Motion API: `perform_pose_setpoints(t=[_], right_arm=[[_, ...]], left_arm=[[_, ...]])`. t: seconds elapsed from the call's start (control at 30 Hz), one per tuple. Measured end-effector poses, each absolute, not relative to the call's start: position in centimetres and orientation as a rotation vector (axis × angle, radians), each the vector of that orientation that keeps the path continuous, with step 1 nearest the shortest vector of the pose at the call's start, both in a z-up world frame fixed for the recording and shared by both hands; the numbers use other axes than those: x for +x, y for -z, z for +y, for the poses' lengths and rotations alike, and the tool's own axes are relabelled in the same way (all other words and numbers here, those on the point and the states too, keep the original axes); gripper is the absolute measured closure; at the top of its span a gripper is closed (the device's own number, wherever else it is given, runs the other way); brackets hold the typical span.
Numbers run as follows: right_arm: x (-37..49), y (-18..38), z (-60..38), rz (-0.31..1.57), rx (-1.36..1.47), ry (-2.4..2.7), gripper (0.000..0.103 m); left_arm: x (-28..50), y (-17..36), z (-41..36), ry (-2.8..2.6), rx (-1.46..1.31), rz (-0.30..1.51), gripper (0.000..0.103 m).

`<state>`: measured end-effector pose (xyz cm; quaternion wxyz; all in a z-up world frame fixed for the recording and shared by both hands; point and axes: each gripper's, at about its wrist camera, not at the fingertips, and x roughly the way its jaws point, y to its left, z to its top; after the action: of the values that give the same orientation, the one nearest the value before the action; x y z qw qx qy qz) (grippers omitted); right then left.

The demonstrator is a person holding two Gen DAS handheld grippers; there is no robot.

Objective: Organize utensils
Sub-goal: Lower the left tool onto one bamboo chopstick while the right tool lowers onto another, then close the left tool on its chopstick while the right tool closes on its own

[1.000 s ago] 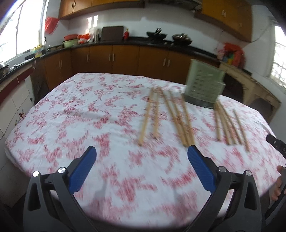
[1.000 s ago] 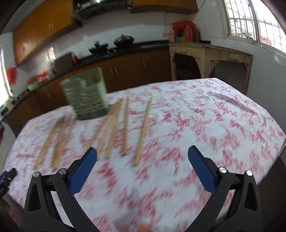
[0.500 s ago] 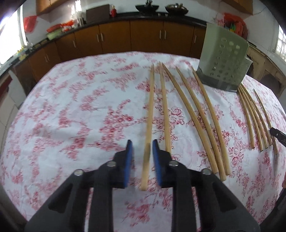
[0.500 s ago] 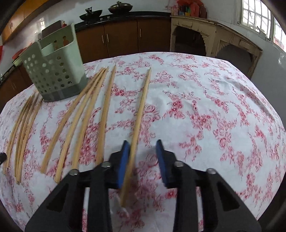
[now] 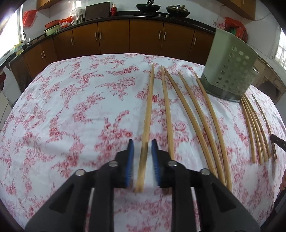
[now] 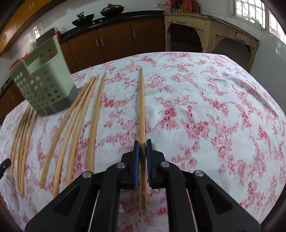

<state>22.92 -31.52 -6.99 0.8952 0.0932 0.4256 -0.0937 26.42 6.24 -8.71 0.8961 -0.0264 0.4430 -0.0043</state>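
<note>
My right gripper (image 6: pixel 142 142) clamps the rightmost chopstick (image 6: pixel 142 107) at its near end. My left gripper (image 5: pixel 142 142), jaws opening, straddles the leftmost chopstick (image 5: pixel 149 107) without touching; holder (image 5: pixel 230 71) far right.

Place: home kitchen
Cabinets: brown wooden doors (image 5: pixel 114 35) along the wall
Cookware: woks (image 5: pixel 145 7) on a dark worktop (image 5: pixel 143 15)
Table: floral cloth (image 5: pixel 80 107)

Chopsticks (image 5: pixel 148 107) lie before holder (image 5: pixel 230 71) on tablecloth (image 5: pixel 71 116)
</note>
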Motion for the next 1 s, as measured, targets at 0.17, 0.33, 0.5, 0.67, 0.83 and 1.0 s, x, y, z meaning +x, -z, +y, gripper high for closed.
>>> perform_pose_setpoints(t=[0.17, 0.33, 0.5, 0.67, 0.83, 1.0], right_arm=[[21.9, 7.1, -31.1, 0.875, 0.190, 0.191, 0.094], [21.5, 6.6, -31.1, 0.866, 0.198, 0.163, 0.095], [20.1, 3.8, -30.8, 0.778, 0.167, 0.159, 0.095], [18.6, 0.9, -30.9, 0.682, 0.155, 0.141, 0.095], [17.5, -1.6, -30.9, 0.577, 0.143, 0.136, 0.096], [18.4, -0.5, -30.8, 0.670, 0.134, 0.092, 0.089]], left_arm=[[24.9, 8.8, 5.8, -0.003, -0.042, 0.904, 0.084], [24.4, 8.8, 5.8, 0.016, -0.048, 0.907, 0.095], [23.5, 6.9, 6.3, 0.036, -0.052, 0.866, 0.095], [22.5, 4.2, 6.8, 0.049, -0.054, 0.799, 0.095], [21.2, 0.5, 7.4, 0.049, -0.063, 0.679, 0.096], [21.5, 0.3, 7.5, 0.037, -0.060, 0.677, 0.095]])
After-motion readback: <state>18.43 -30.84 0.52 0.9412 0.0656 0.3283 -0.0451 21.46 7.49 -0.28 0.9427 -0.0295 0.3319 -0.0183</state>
